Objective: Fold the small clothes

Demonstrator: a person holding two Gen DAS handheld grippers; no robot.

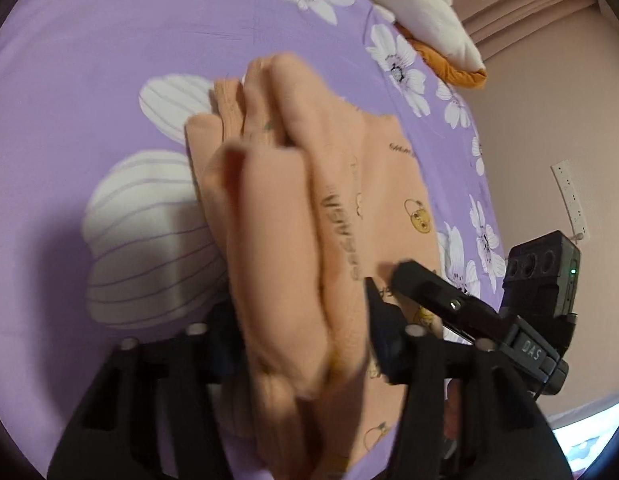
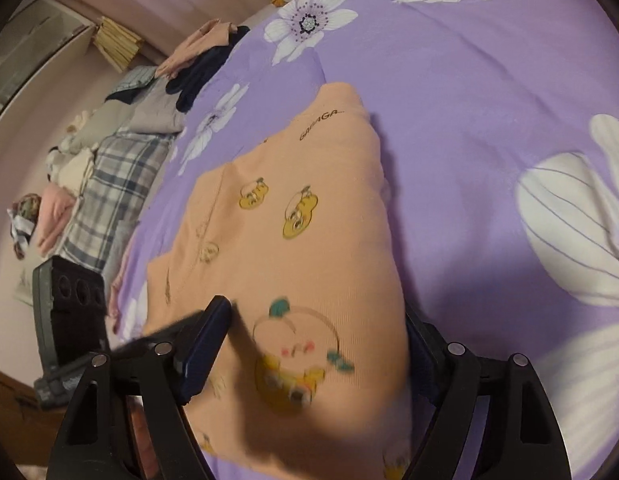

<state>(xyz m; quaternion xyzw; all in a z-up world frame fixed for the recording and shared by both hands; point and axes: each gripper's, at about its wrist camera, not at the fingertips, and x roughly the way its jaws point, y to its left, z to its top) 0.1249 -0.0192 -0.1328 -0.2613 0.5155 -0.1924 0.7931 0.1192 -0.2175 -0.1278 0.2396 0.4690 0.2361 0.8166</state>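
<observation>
A small peach garment [image 1: 293,208] with yellow cartoon prints lies on the purple flowered bedsheet [image 1: 109,32]. In the left wrist view its near part is bunched in thick folds between the fingers of my left gripper [image 1: 305,316], which is shut on it. In the right wrist view the garment [image 2: 293,232] lies fairly flat, and its near edge sits between the wide-apart fingers of my right gripper [image 2: 313,344], which is open. My right gripper also shows in the left wrist view [image 1: 405,272], resting on the garment's right side.
A pile of folded clothes [image 2: 121,184], plaid, grey, navy and pink, sits along the bed's left edge in the right wrist view. A white and orange plush [image 1: 437,28] lies at the bed's far corner. A pink wall [image 1: 549,120] bounds the bed.
</observation>
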